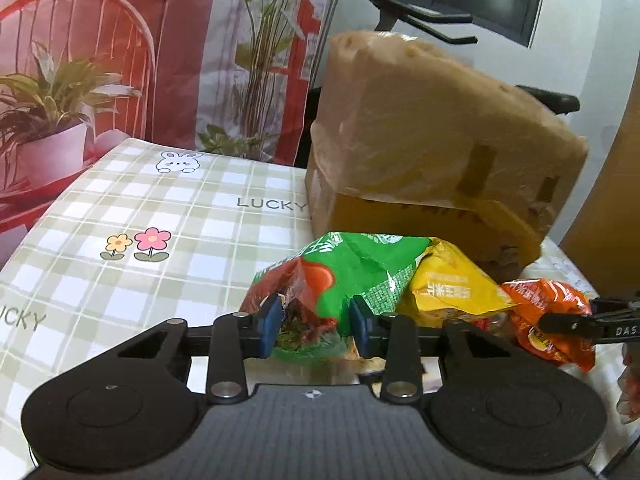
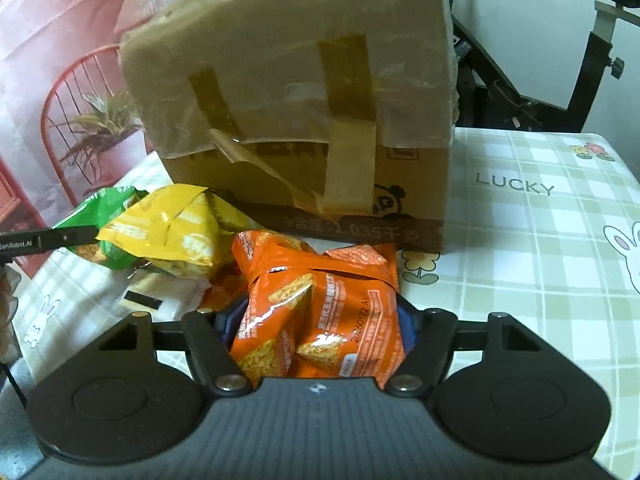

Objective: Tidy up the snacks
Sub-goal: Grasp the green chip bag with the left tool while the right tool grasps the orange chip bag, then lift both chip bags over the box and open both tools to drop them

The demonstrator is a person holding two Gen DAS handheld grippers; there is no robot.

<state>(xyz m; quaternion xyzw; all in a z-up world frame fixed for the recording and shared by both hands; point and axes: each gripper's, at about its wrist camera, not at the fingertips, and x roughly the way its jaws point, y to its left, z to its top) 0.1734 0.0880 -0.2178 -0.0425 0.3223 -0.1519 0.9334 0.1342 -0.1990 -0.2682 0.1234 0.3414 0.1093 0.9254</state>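
Observation:
A crumpled green snack bag [image 1: 360, 268] lies at the front of a small heap on the checked tablecloth [image 1: 160, 220]. My left gripper [image 1: 314, 326] is shut on its near end, the blue pads pinching the foil from both sides. Beside it lie a yellow snack bag [image 1: 448, 284] and an orange snack bag [image 1: 548, 320]. In the right wrist view the orange snack bag [image 2: 320, 320] fills the gap of my right gripper [image 2: 318, 320], which is shut on it; its pads are mostly hidden behind the foil. The yellow bag [image 2: 172, 236] and green bag [image 2: 108, 204] sit to its left.
A taped cardboard box [image 1: 432, 140] [image 2: 300, 100] with a raised flap stands right behind the snacks. A printed backdrop with a chair and plants hangs behind the table. The checked cloth [image 2: 540, 240] stretches away to the box's right, and a black stand is behind it.

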